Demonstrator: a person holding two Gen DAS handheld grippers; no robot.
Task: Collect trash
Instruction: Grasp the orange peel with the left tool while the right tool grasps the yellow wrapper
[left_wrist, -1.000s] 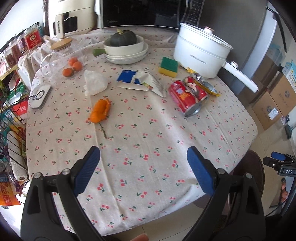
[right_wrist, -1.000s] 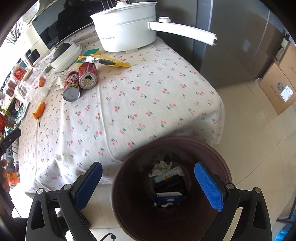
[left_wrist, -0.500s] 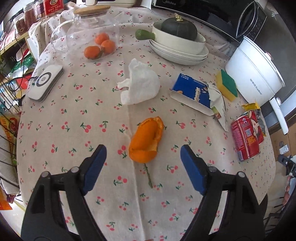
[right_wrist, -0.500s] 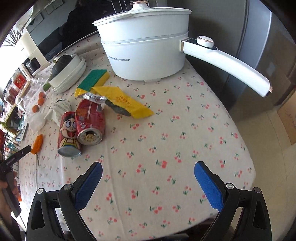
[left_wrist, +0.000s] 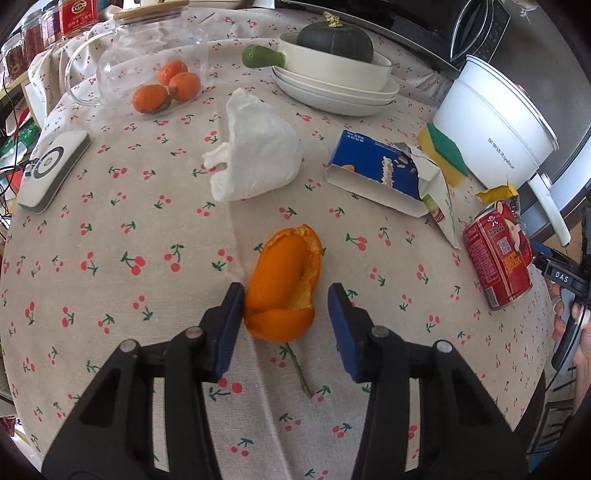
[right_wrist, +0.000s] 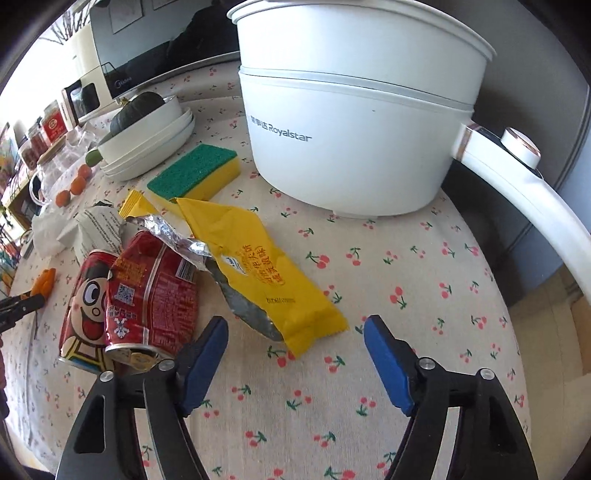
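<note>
An orange peel (left_wrist: 282, 286) lies on the cherry-print tablecloth (left_wrist: 110, 266). My left gripper (left_wrist: 286, 301) is open around its near end; the left pad touches it, the right pad stands a little apart. A crumpled white tissue (left_wrist: 255, 158), a torn blue carton (left_wrist: 380, 171) and a red can (left_wrist: 496, 258) lie beyond. My right gripper (right_wrist: 295, 339) is open and empty just in front of the tip of a yellow foil wrapper (right_wrist: 258, 266). Two red cans (right_wrist: 125, 299) lie to its left.
A white electric pot (right_wrist: 354, 125) with a long handle (right_wrist: 524, 199) stands behind the wrapper. A green-yellow sponge (right_wrist: 195, 170), stacked bowls with a squash (left_wrist: 332, 70), a glass jar over tangerines (left_wrist: 162, 85) and a white device (left_wrist: 51, 170) also stand on the table.
My left gripper has come down over the orange peel and narrowed around it. My right gripper has moved from above the brown bin to the table, close to the yellow wrapper.
</note>
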